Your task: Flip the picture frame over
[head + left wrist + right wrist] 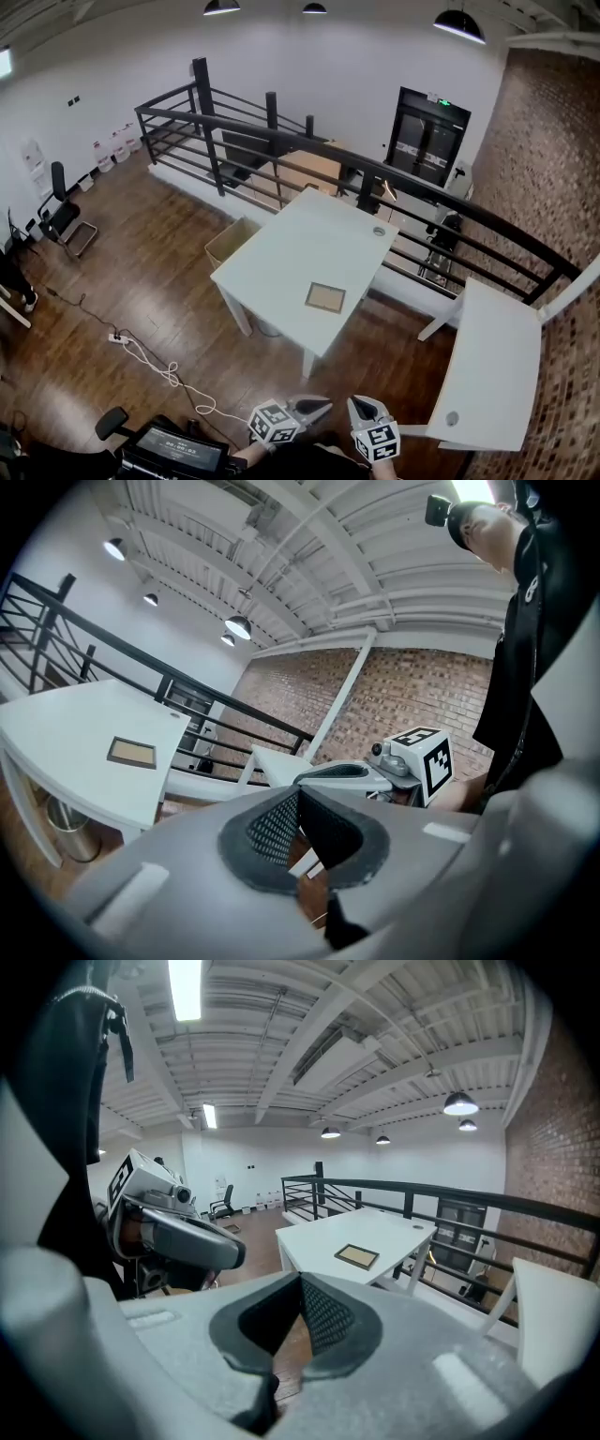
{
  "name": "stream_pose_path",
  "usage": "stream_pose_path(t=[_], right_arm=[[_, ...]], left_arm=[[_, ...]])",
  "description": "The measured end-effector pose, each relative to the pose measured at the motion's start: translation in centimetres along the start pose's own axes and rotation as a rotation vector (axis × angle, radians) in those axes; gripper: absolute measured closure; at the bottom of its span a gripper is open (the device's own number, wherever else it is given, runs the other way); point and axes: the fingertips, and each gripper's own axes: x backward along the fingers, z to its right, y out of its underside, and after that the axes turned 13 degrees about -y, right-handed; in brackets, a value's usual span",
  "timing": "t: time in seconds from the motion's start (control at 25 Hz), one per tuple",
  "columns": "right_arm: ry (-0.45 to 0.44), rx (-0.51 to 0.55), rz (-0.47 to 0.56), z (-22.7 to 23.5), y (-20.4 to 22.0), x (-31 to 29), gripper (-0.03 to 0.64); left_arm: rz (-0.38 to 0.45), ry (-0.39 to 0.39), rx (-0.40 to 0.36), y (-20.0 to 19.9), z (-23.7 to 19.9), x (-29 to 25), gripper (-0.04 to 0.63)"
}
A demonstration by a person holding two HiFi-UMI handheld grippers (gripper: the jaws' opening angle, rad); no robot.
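While the person stands back from the white table (272,253), both grippers hang low in front of the body, side by side and well apart from anything on it. The left gripper (298,829) has its jaws pressed together with nothing between the dark ribbed pads. The right gripper (300,1321) is just the same, jaws closed and empty. Each one shows up in the other's view, its marker cube turned outward, and both point forward and a little downward towards the table.

The picture frame (325,297) lies flat on the tabletop, near the edge that faces the person and towards that side's right-hand corner. It is small and rectangular, with a dark rim around a tan-brown panel; whether that panel is the front or the backing I cannot tell from here. Apart from a small round grommet (379,231) near the far corner, it is the only thing on the table.

An open cardboard box (231,242) sits on the wooden floor beside the table's left edge. A black railing (281,141) runs behind the table, and a second white table (487,361) stands off to the right beside the brick wall (553,178). A white cable (155,361) with a power strip trails across the floor on the left, and an office chair (62,221) stands by the far left wall.
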Motion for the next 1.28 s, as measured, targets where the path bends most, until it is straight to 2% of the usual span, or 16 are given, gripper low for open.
stream_pose_path(t=[0.36, 0.56, 0.88, 1.28], right_arm=[[-0.120, 0.095, -0.042, -4.9, -5.8, -11.1, 0.624], [-0.165, 0.119, -0.077, -7.4, -6.9, -15.4, 0.624], [-0.207, 0.132, -0.132, -10.2, -7.7, -19.8, 0.624], [-0.225, 0.135, -0.162, -9.4, -9.0, -22.2, 0.624]], left_arm=[[0.065, -0.080, 0.062, -3.1, -10.1, 5.7, 0.581], [0.091, -0.110, 0.104, -3.6, -14.3, 8.6, 0.581], [0.119, -0.130, 0.150, -3.8, -18.9, 11.6, 0.581], [0.129, -0.147, 0.187, -4.8, -21.7, 11.8, 0.581]])
